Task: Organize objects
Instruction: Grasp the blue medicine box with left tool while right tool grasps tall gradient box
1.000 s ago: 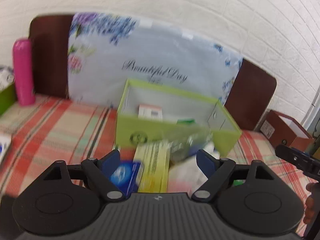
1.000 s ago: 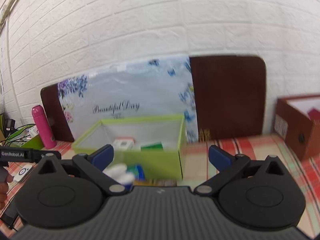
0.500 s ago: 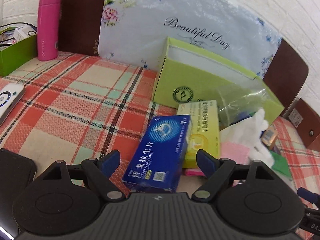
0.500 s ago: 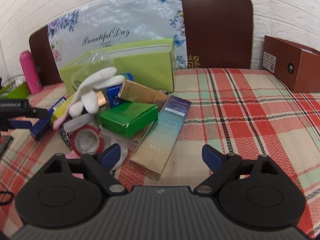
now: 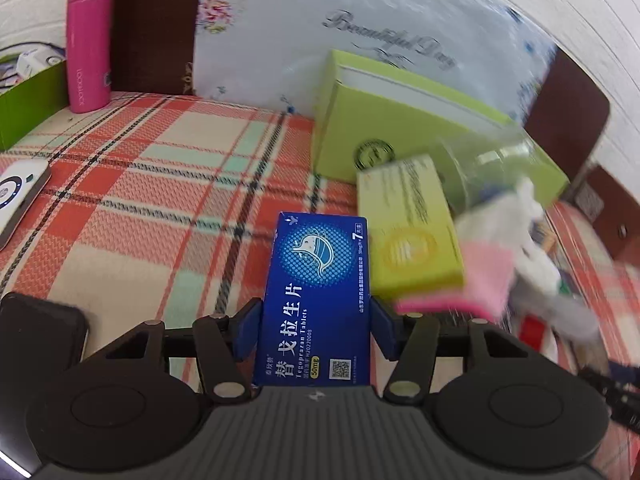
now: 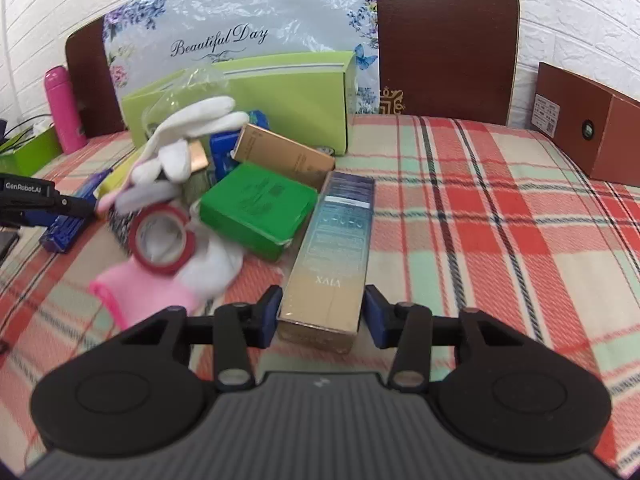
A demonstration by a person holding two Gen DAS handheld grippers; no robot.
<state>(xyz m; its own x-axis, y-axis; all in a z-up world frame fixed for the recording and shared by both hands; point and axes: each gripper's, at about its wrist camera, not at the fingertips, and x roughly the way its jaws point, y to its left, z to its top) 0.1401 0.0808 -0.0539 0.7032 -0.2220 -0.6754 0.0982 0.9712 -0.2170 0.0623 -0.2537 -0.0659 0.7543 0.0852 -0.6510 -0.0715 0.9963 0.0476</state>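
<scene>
So both grippers are mid-squeeze: the left gripper (image 5: 314, 332) has its jaws closing around the near end of the blue tablet box (image 5: 318, 300) lying flat on the plaid tablecloth (image 5: 160, 208), and the right gripper (image 6: 320, 314) is closing on the near end of the long gold-and-blue carton (image 6: 334, 256) beside the pile of clutter. Pads look right up against the sides, though I can't tell if either grip is firm. I'd finish squeezing squarely before lifting, then carry both toward the lime-green box (image 6: 280, 96) at the back.
</scene>
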